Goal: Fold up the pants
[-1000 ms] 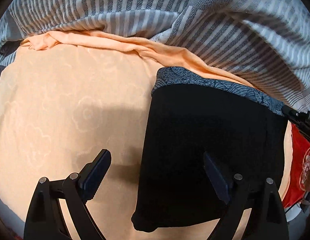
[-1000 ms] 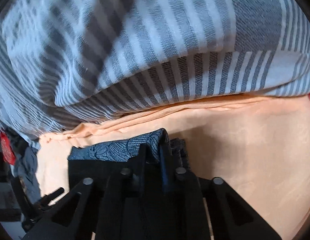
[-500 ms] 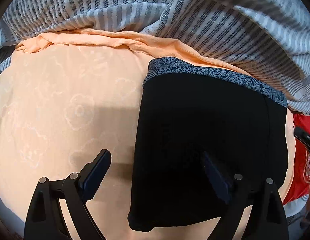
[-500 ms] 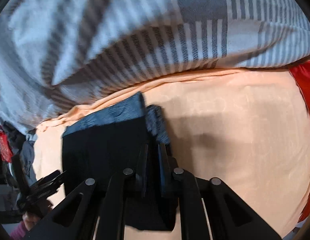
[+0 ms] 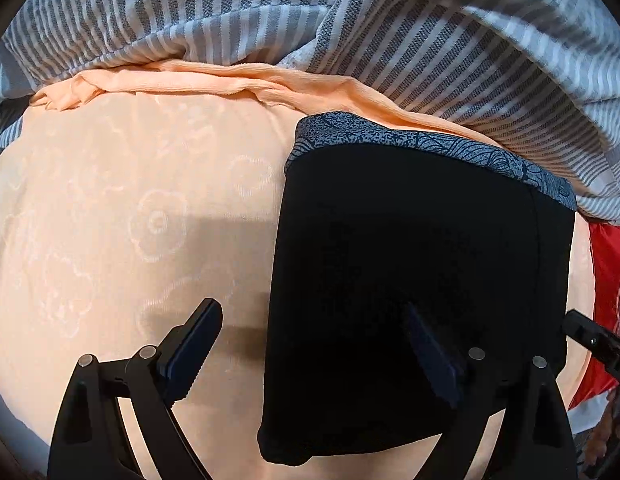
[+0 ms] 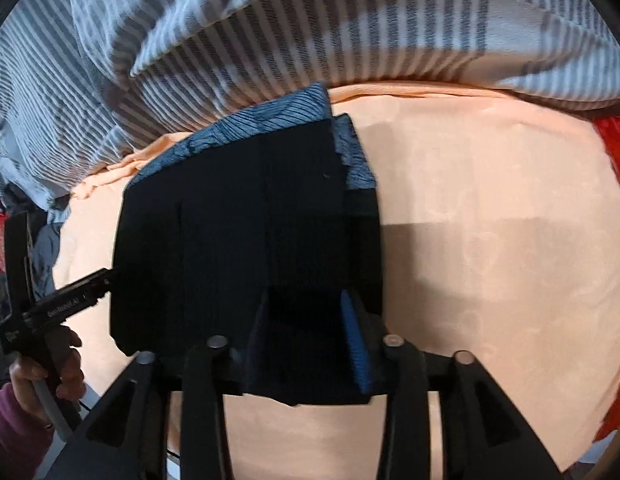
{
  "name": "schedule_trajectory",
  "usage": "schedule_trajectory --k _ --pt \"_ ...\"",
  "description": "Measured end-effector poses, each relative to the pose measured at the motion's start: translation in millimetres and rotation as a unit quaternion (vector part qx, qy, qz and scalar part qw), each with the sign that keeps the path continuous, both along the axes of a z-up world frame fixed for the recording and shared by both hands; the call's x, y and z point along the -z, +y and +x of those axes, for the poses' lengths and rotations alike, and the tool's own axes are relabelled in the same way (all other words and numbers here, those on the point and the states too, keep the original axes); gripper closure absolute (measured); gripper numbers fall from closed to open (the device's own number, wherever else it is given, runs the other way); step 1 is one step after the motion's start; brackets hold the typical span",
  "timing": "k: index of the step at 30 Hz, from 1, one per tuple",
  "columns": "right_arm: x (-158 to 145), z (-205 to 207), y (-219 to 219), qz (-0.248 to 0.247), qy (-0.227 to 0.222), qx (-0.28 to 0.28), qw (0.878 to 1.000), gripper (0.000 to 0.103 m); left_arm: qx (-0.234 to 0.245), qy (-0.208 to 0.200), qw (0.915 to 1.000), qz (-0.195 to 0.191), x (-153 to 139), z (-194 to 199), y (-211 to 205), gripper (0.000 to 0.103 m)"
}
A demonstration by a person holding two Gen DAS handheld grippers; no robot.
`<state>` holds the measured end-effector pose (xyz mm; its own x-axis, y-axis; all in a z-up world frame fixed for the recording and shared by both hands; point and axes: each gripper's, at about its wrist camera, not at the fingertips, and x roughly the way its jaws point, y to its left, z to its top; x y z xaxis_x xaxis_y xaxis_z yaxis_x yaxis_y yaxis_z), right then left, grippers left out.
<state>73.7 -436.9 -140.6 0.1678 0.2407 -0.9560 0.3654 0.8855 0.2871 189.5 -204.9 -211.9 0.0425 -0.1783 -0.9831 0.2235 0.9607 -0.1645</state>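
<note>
A: Peach sheet (image 5: 109, 240) with a faint flower pattern fills the left of your left wrist view, lying over the bed. Your left tool (image 5: 310, 344) hangs above it with its fingers wide apart. One finger (image 5: 193, 340) is over bare sheet, the other (image 5: 426, 348) is over the dark cloth, and nothing is clamped between them.

B: And the pants?

A: The pants (image 5: 410, 280) lie folded into a black block on the sheet, right of centre in that view. Their blue-grey patterned waistband (image 5: 430, 140) runs along the far edge, just beside the striped duvet (image 5: 390, 20) bunched up behind. Further right you see a red cloth (image 5: 606, 264) at the edge of the bed.

B: What does the right wrist view show?

A: At the far left your left hand (image 6: 45, 364), in a purple sleeve (image 6: 13, 432), grips the handle of its tool. Next comes the black block of pants, with the waistband up against the duvet. Your right tool (image 6: 305, 344) is low in the middle, and its jaws are opening. The near edge of the pants sits between the fingers, and I cannot tell whether the blue pad (image 6: 358, 344) touches the cloth. Bare peach sheet fills the right side.
</note>
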Motion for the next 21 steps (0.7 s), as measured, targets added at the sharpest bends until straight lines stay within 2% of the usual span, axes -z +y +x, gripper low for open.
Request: schedule_trajectory --k 7,11,14,16,17,21 --pt "-5 -15 -17 0.004 0.010 0.013 1.000 0.060 0.008 0.000 1.0000 0.001 -3 -1 3 0.010" --pt "-4 -11 -20 0.010 0.005 0.016 1.000 0.050 0.019 0.001 0.9998 -0.002 -6 2 6 0.010" --pt "-10 -8 -26 0.016 -0.014 0.006 1.000 0.043 0.036 0.001 0.9990 -0.025 -10 9 10 0.010" --pt "-12 -4 -32 0.016 -0.027 -0.001 0.999 0.031 0.041 0.005 0.9984 -0.039 -10 15 14 0.010" --pt "-10 -3 -36 0.025 -0.032 -0.005 0.999 0.022 0.044 0.012 0.9979 -0.046 -8 19 17 0.010" --pt "17 2 -62 0.090 -0.018 0.006 0.996 0.022 0.052 0.057 0.9939 -0.079 8 32 27 0.010"
